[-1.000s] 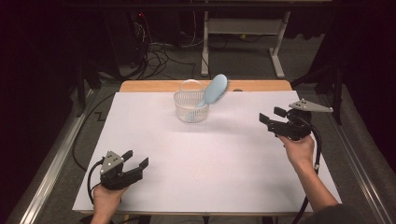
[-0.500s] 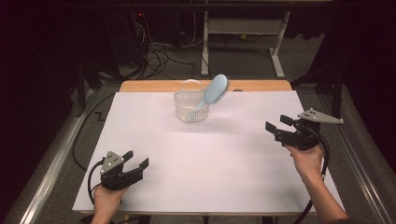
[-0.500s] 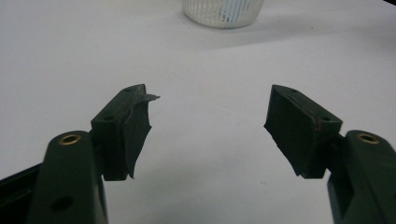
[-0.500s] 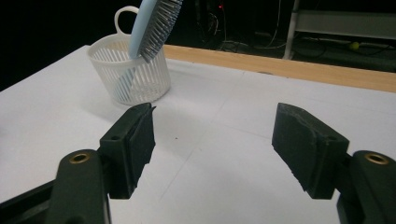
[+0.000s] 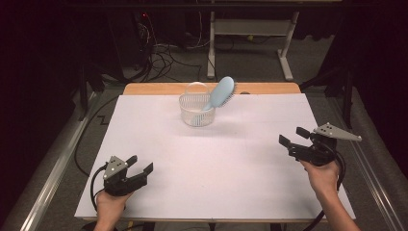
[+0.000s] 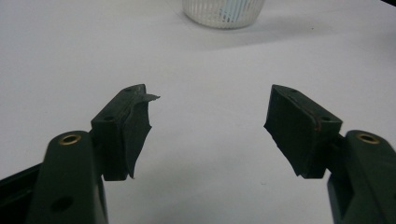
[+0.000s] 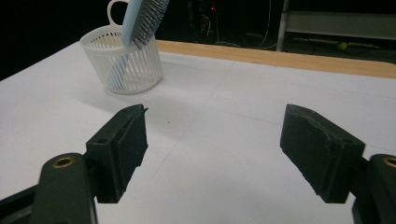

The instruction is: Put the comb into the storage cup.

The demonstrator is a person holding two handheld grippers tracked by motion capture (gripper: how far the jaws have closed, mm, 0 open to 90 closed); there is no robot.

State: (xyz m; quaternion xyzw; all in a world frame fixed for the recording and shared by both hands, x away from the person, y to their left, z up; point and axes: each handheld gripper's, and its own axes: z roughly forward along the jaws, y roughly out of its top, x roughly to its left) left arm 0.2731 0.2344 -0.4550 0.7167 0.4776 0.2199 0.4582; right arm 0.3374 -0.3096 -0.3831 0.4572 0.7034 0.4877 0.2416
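Overhead first, from the high view: a white basket [image 5: 197,109] stands near the far edge of the table [image 5: 240,183], with a light blue hairbrush [image 5: 220,92] standing in it, handle down, head leaning out over the rim to the right. The left gripper [image 5: 143,166] sits at the near left corner, jaws wide apart, nothing between them. The right gripper [image 5: 291,137] is held at the right edge, well apart from the basket; its jaws have just been opening and stand wide and empty.

Left gripper view: both black pads [image 6: 135,128] spread wide over bare white tabletop; the basket's ribbed base [image 6: 223,11] shows far ahead at the top edge.

Right gripper view: pads [image 7: 127,142] wide apart, empty; basket [image 7: 122,63] and hairbrush [image 7: 142,19] ahead at upper left, bristles facing right.
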